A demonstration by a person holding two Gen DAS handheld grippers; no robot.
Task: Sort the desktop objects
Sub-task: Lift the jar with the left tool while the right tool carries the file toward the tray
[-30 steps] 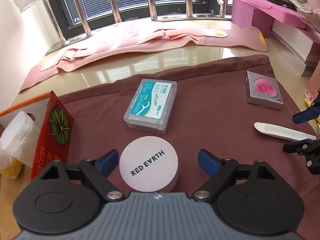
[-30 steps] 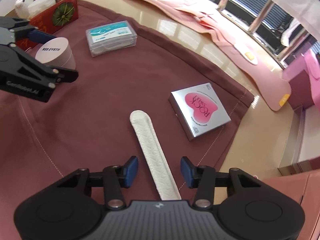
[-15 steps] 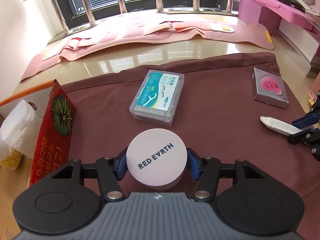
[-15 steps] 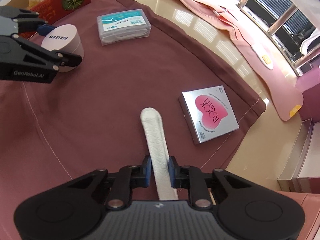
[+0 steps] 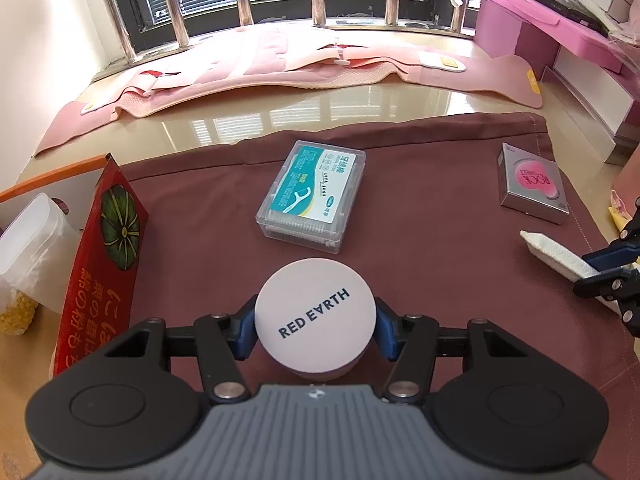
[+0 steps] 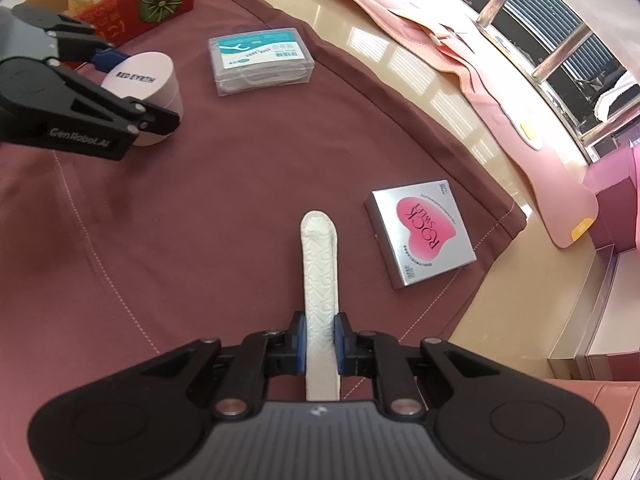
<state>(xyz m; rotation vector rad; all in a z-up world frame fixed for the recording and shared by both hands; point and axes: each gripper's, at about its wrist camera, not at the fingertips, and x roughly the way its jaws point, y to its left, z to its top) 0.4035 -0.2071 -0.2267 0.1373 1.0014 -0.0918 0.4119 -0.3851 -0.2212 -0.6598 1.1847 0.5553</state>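
My left gripper (image 5: 315, 330) is shut on a round pale-pink jar (image 5: 316, 316) marked RED EARTH, its blue pads pressed to both sides; that jar (image 6: 150, 80) also shows in the right wrist view, lifted slightly off the maroon cloth (image 6: 200, 200). My right gripper (image 6: 320, 344) is shut on a long white embossed strip (image 6: 320, 272) that points away from me. A clear box of floss picks (image 5: 312, 194) (image 6: 260, 60) lies mid-cloth. A silver box with a pink heart (image 6: 420, 232) (image 5: 532, 182) lies at the cloth's right edge.
A red carton with a green pumpkin print (image 5: 100, 260) stands at the left edge, with a clear plastic tub (image 5: 28, 240) behind it. Pink padded mats (image 5: 280, 68) lie on the glossy sill below the barred window. Pink furniture (image 5: 560, 32) stands at the right.
Both grippers closed: the left on the round jar, the right on the white strip. Since then both views have risen a little with the objects held.
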